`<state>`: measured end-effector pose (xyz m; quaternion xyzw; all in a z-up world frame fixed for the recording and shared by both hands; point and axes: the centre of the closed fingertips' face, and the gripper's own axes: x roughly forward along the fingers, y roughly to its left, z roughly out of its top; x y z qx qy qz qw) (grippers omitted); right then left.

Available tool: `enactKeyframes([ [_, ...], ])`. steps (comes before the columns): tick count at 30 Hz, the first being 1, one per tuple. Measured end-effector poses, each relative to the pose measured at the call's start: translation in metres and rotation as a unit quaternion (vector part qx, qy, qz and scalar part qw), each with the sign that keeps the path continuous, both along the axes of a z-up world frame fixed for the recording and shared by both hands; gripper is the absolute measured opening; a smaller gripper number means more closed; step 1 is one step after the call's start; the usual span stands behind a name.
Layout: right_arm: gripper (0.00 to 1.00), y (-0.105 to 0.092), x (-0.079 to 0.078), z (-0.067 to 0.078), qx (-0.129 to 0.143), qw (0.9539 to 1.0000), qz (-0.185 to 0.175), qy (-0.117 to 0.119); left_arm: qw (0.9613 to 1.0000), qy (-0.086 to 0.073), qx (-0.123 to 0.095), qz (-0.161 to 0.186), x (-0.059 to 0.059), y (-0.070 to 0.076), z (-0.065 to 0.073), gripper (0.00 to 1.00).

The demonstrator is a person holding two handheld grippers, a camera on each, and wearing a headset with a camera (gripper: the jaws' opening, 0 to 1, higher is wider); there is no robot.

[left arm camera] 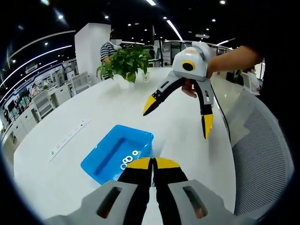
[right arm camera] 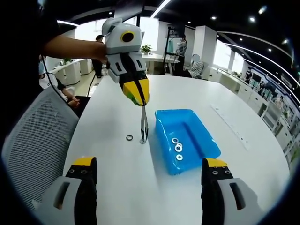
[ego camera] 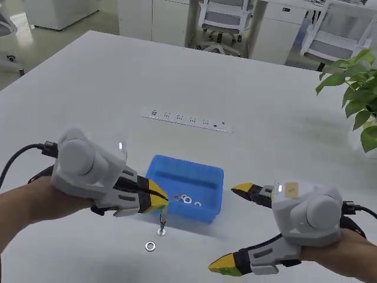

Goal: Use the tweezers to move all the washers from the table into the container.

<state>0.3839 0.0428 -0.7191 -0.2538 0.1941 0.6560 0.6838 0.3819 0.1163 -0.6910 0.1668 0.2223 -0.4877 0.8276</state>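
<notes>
My left gripper [ego camera: 158, 197] is pinching the tweezers [right arm camera: 143, 123], jaws closed tight on them. Their tips are pointing down at the table [ego camera: 88, 76], just beside the bin [ego camera: 194, 171]. One washer [ego camera: 151, 246] is lying near the tips, and three washers [right arm camera: 177, 147] are sitting inside the bin. My right gripper [ego camera: 227, 229] is hovering with jaws wide, gripping nothing.

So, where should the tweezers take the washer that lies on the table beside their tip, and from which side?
Probably on its rim, from above: the washer lies flat on the table, so no edge stands up. One tip of the tweezers goes into the hole, the other outside the ring.
</notes>
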Motion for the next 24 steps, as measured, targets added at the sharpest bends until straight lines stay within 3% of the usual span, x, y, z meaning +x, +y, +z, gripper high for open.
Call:
enactKeyframes([
  [14, 0.62, 0.032, -0.005, 0.001, 0.003, 0.9969, 0.077, -0.016, 0.9996, 0.012, 0.009, -0.024, 0.001, 0.002, -0.001, 0.05],
  [24, 0.46, 0.052, -0.004, -0.008, -0.011, 0.9924, 0.12, -0.022, 0.9989, 0.016, 0.014, -0.042, -0.001, 0.002, -0.002, 0.05],
])
